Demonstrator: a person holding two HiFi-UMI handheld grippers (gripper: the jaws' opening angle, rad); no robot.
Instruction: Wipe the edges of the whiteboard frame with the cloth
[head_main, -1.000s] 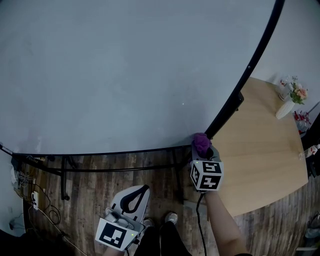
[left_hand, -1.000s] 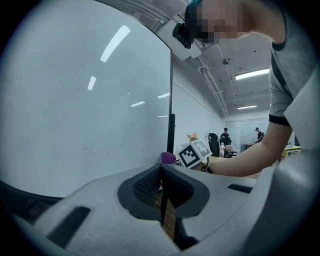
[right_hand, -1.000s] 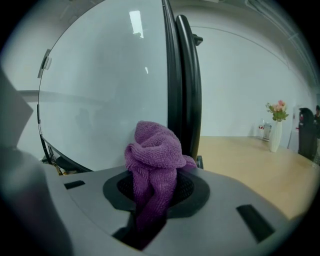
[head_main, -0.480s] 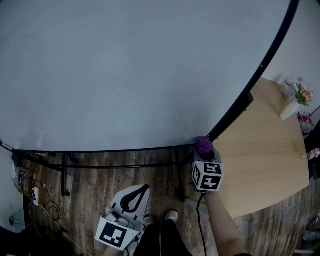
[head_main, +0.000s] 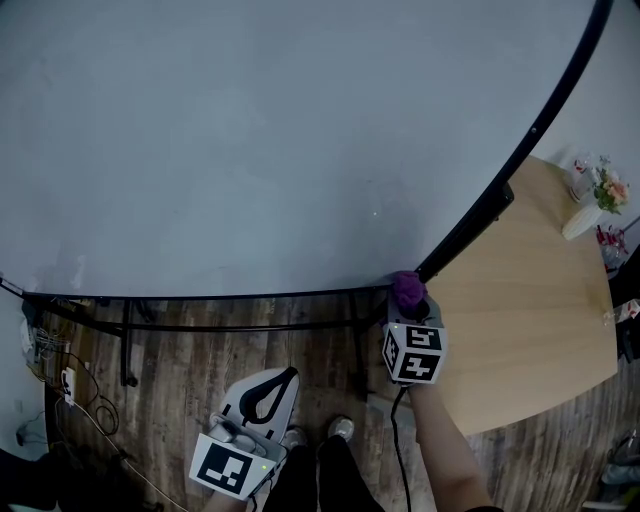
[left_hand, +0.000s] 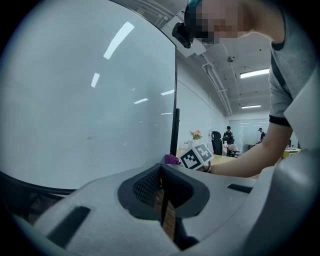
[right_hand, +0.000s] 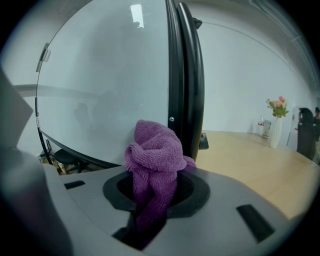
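1. Found the whiteboard (head_main: 250, 140) filling most of the head view, with its dark frame (head_main: 482, 212) running down the right side and along the bottom to meet at the lower right corner.
2. Noted a wooden table (head_main: 530, 320) just right of that corner and plank floor (head_main: 200, 350) below it.
3. Placed the right gripper (head_main: 408, 298) directly under the corner, jaws pinching a bunched purple cloth (head_main: 406, 288), with the wad standing up out of them against the corner.
4. Placed the left gripper (head_main: 264, 396) down and to the left of the corner, well apart from the frame, jaws pressed together on nothing, with only a thin slit between them.
5. Judged the step in hand to be wiping at the corner itself, where the bottom edge meets the right one. Judged that the next move called for dragging the cloth along one of those edges, with the wad held on the narrow dark strip rather than on the white face.
6. Could not settle whether the cloth truly touched the frame or sat just short of it. Lost the top and left edges of the whiteboard beyond the picture. Made out only small flowers in a vase (head_main: 585, 208) far right of the corner.
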